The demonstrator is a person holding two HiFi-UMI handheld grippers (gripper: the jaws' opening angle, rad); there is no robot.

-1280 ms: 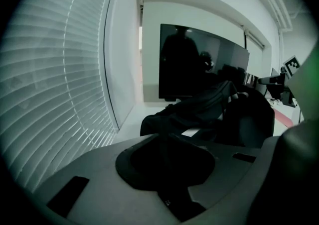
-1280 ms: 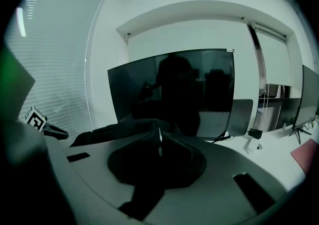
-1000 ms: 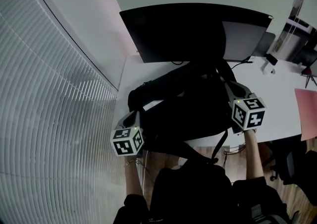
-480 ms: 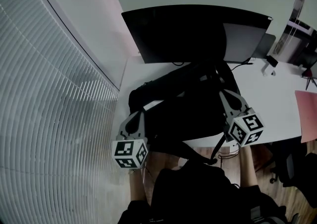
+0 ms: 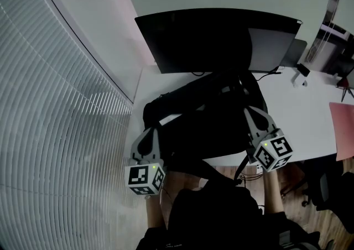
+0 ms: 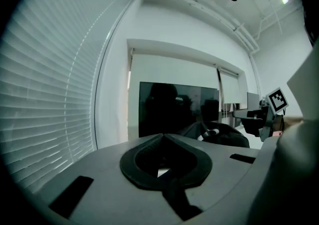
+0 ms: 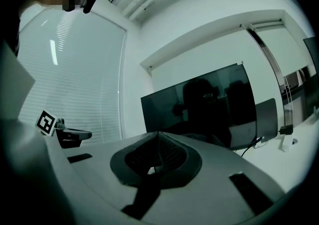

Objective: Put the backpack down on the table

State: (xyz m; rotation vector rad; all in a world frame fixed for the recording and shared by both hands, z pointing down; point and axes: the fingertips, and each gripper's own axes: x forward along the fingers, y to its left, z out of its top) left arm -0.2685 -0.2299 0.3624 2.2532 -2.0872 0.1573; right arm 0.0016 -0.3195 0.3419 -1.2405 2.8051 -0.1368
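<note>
A black backpack (image 5: 204, 113) lies on the white table (image 5: 298, 110) in front of the monitor, its straps hanging over the near edge. My left gripper (image 5: 150, 130) is shut with nothing in it, beside the bag's left side. My right gripper (image 5: 248, 112) is shut and empty too, at the bag's right side. In the left gripper view the jaws (image 6: 162, 137) meet tip to tip, with the backpack (image 6: 219, 134) beyond them. The right gripper view shows its jaws (image 7: 158, 134) closed the same way, and the left gripper (image 7: 70, 135) off to the left.
A large dark monitor (image 5: 215, 38) stands behind the bag, with a cable (image 5: 271, 72) running right. Window blinds (image 5: 55, 105) fill the left. A pink sheet (image 5: 343, 127) lies at the table's right edge. A chair base (image 5: 326, 188) stands on the wooden floor.
Both grippers have drawn back from the backpack toward the table's near edge, their marker cubes lower in the head view. The backpack stays on the table.
</note>
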